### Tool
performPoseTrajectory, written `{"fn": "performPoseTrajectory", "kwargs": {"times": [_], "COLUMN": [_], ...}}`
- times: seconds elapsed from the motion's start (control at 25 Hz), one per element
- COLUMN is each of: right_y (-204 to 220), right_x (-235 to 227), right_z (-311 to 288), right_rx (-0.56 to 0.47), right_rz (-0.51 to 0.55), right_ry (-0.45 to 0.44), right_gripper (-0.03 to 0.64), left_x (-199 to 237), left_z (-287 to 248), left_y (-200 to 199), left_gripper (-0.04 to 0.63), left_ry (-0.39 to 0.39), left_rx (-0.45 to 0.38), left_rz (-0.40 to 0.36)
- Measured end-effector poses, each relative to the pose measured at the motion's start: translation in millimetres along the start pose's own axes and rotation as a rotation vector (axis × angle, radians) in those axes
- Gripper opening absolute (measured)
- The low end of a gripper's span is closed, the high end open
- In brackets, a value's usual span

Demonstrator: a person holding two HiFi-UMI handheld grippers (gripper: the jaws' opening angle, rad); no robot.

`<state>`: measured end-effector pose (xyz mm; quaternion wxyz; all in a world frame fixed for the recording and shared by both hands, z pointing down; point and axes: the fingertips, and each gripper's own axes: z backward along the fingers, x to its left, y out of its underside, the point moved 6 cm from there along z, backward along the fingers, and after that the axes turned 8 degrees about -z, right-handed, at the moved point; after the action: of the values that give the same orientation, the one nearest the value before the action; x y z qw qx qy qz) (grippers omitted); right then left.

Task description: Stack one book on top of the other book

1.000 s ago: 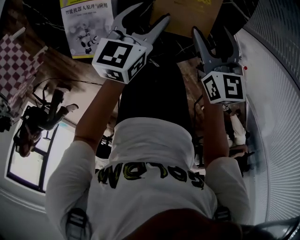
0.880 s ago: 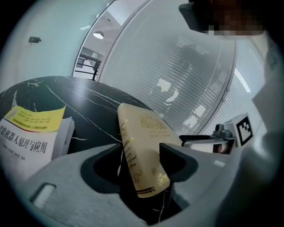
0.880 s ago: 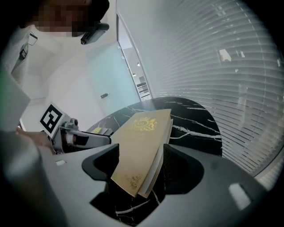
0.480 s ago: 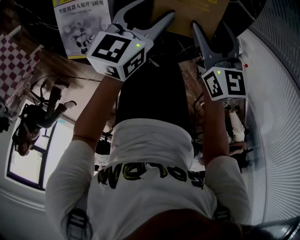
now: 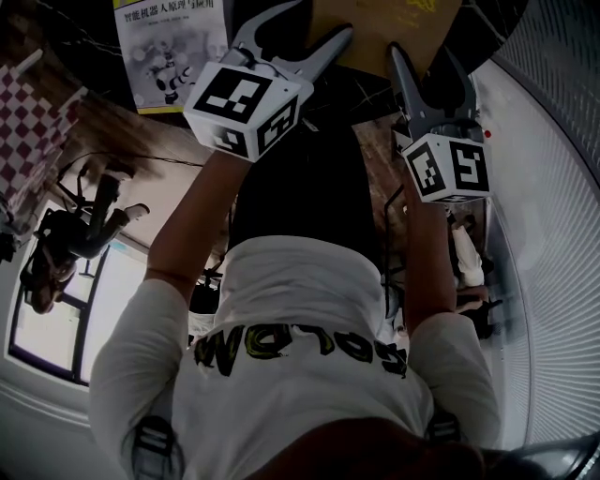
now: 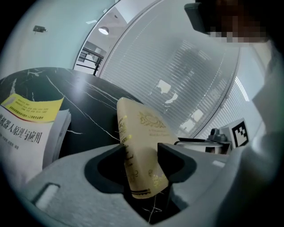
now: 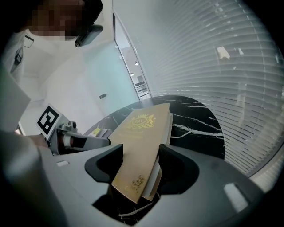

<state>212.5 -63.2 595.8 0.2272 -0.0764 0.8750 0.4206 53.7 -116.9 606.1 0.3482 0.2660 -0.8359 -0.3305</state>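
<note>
Left gripper [image 5: 319,21] and right gripper [image 5: 427,52] both reach to the near end of the tan book [image 5: 389,23], left at its left corner, right at its right corner. In the left gripper view the jaws have just been closing and now stand against both sides of the tan book [image 6: 142,133] at its spine corner, clamping it. In the right gripper view the jaws have likewise just been closing and clamp the same book [image 7: 140,137] at the page-edge corner. The book extends away from both grippers over the black, white-veined tabletop [image 7: 199,128]. Whether its near end is raised off the surface cannot be determined. Its cover carries a gilt crest with lines of gilt lettering beneath, and gilt ornament runs down the spine; none of this is legible. The white book [image 5: 169,42] lies flat on the tabletop to the left, clear of the tan book and of both grippers. Its cover has a yellow band at the head, the title 智能机器人原理与应用 in dark characters, and a grey picture of a robot below. Each gripper bears a cube with black-and-white square markers [image 5: 246,105]. The person's white shirt shows yellow block lettering, not reliably readable.
</note>
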Motion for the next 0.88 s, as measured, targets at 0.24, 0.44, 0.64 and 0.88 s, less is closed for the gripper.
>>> {"fn": "performPoseTrajectory", "kwargs": {"times": [0.24, 0.44, 0.64, 0.88], "right_y": [-9.8, -20.0, -43.9, -71.5], "right_x": [10.9, 23.1, 47.7, 80.7], "right_z": [20.8, 34.1, 61.4, 103.3], "right_rx": [-0.014, -0.031, -0.068, -0.104], "right_rz": [0.007, 0.017, 0.049, 0.076], "right_ry": [0.004, 0.001, 0.001, -0.013], "right_gripper": [0.253, 0.252, 0.252, 0.252], "left_x": [-15.8, -24.6, -44.2, -74.9], "left_z": [15.2, 29.4, 58.1, 100.9], "left_y": [-11.9, -24.8, -51.1, -82.4], "left_gripper": [0.239, 0.239, 0.239, 0.239], "left_ry": [-0.002, -0.006, -0.017, -0.024], "left_rx": [-0.014, -0.032, -0.072, -0.112], "left_rz": [-0.016, -0.028, -0.042, -0.057]}}
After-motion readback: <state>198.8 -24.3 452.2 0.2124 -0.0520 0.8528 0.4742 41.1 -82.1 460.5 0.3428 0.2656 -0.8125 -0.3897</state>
